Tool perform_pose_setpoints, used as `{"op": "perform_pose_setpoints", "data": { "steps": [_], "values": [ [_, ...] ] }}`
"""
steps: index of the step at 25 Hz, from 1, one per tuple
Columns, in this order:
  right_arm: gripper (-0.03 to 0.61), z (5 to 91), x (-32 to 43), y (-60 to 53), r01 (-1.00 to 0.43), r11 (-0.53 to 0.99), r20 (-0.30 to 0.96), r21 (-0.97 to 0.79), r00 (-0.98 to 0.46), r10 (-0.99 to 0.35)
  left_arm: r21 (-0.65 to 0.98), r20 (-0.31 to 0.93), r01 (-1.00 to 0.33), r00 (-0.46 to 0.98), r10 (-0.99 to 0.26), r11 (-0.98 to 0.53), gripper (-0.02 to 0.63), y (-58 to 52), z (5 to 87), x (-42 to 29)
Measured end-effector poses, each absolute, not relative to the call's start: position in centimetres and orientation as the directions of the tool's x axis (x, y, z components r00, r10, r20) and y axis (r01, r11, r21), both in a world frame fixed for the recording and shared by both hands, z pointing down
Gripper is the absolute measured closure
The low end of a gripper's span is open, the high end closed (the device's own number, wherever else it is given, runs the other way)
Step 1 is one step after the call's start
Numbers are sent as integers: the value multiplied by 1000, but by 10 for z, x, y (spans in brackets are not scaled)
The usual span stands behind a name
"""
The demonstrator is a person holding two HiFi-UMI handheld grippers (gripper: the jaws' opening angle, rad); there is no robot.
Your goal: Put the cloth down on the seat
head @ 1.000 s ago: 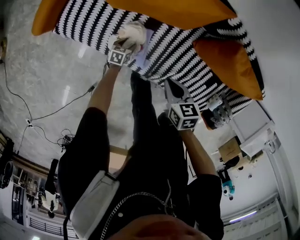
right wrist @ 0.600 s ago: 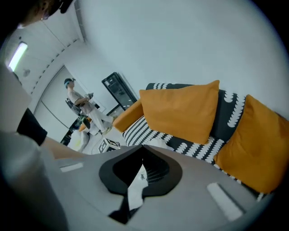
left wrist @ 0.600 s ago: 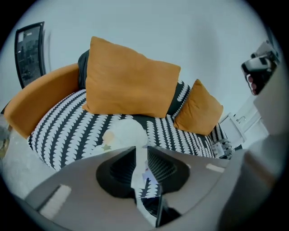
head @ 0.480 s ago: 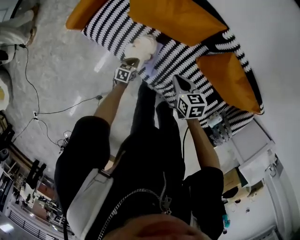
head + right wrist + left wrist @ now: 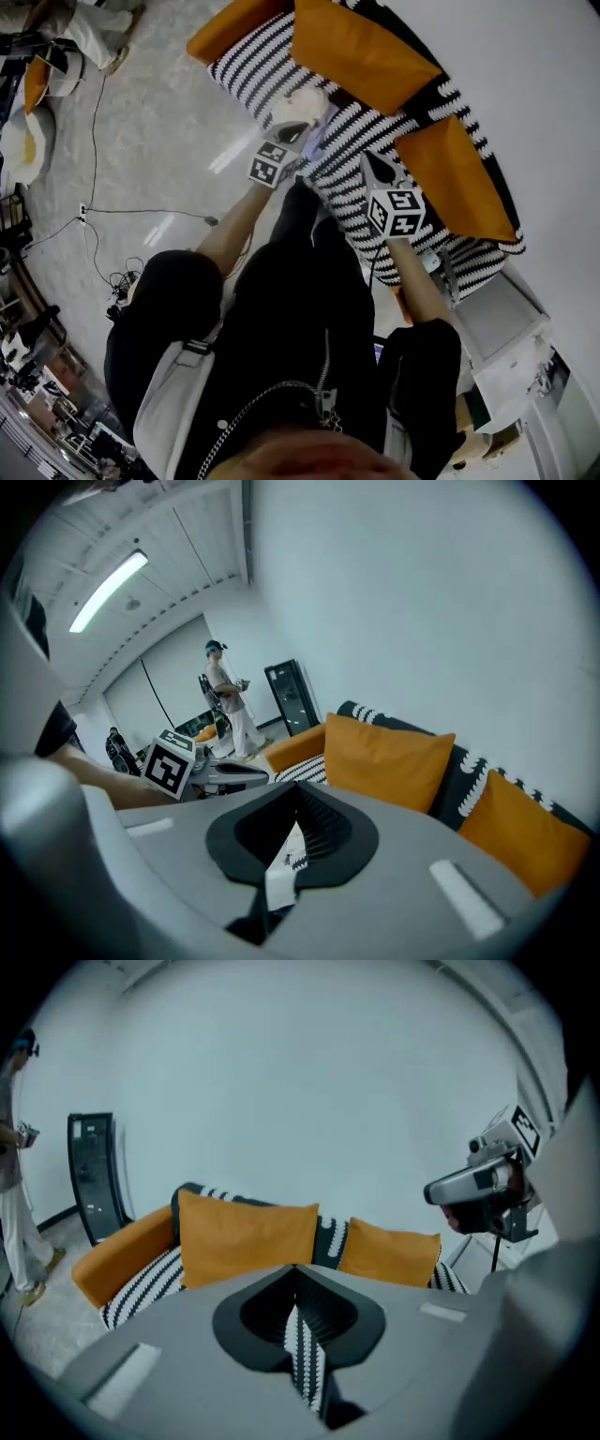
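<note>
Where striped cloth [image 5: 262, 70] drapes sofa [image 5: 225, 30], 2 orange cushions [image 5: 361, 52] [image 5: 455, 178] lean behind.

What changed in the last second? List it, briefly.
The left tongs and right tongs lifted away from the seat. The left tongs have just been closing and are now shut on a strip of striped cloth; the right tongs grip it too, beside a white tag. The seat and orange cushions stayed put.

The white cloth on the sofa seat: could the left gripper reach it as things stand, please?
Probably yes: the cloth lies uncovered ahead of the left gripper, nothing between; its shut jaws must open first.
</note>
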State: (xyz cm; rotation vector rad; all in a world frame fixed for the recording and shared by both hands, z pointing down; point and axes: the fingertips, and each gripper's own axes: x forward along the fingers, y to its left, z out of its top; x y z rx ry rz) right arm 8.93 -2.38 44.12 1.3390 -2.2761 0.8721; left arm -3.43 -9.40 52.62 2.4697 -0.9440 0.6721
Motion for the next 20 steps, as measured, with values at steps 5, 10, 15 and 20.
{"op": "perform_pose_setpoints", "data": {
  "steps": [5,10,15,20],
  "values": [
    [577,367,104,13,-860,437,452,-264,-510,-732,133,382,-663,720,-579,-737,604,-58,398,2],
    [577,319,107,40,-858,448,372,-250,-513,-774,96,273,-659,738,-617,-746,604,-23,326,13],
    [577,300,116,62,-858,458,323,-231,-512,-796,90,223,-663,741,-633,-744,604,12,299,34],
    [577,295,111,74,-852,478,297,-212,-522,-799,80,221,-647,753,-619,-758,604,37,299,42]
  ]
}}
